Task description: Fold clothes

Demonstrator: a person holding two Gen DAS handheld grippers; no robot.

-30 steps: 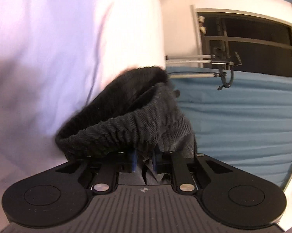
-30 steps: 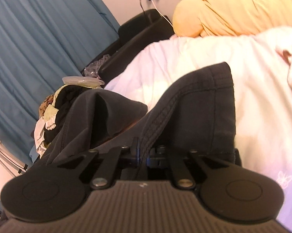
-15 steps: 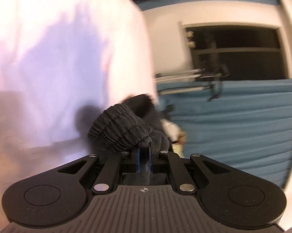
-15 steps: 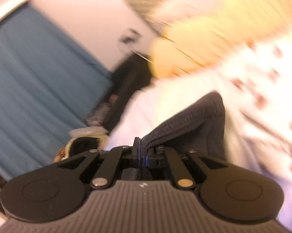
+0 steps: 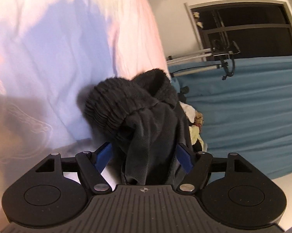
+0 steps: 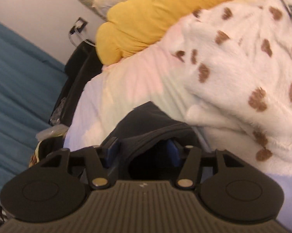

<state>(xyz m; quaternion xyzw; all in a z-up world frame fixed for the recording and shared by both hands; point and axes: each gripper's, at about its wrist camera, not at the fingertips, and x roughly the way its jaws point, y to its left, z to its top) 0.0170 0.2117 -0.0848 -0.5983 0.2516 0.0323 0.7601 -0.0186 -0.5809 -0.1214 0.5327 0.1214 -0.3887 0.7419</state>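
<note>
A black garment with a ribbed elastic waistband [image 5: 115, 104] lies bunched on the pale bed sheet [image 5: 58, 48]. Its loose fabric hangs down between the blue pads [image 5: 103, 155] of my left gripper [image 5: 144, 155]. Those jaws are opening, and the left pad stands clear of the cloth. In the right wrist view the same dark garment [image 6: 146, 120] lies folded on the sheet [image 6: 111, 97]. One edge of it drapes across the gap of my right gripper [image 6: 143, 151]. Its jaws are opening too, with the pads [image 6: 112, 149] apart and no longer pinching the cloth.
A white fleece blanket with brown spots [image 6: 243, 68] lies to the right of the garment, a yellow pillow [image 6: 146, 19] behind it. A black chair [image 6: 78, 73] stands at the bedside. A teal curtain [image 5: 243, 116], a metal clothes rail [image 5: 194, 58] and a pile of clothes [image 5: 194, 120] lie beyond the bed edge.
Both grippers were shut on the black garment and have now opened. The right gripper swung and rolled toward the spotted blanket. The garment has dropped onto the sheet.
</note>
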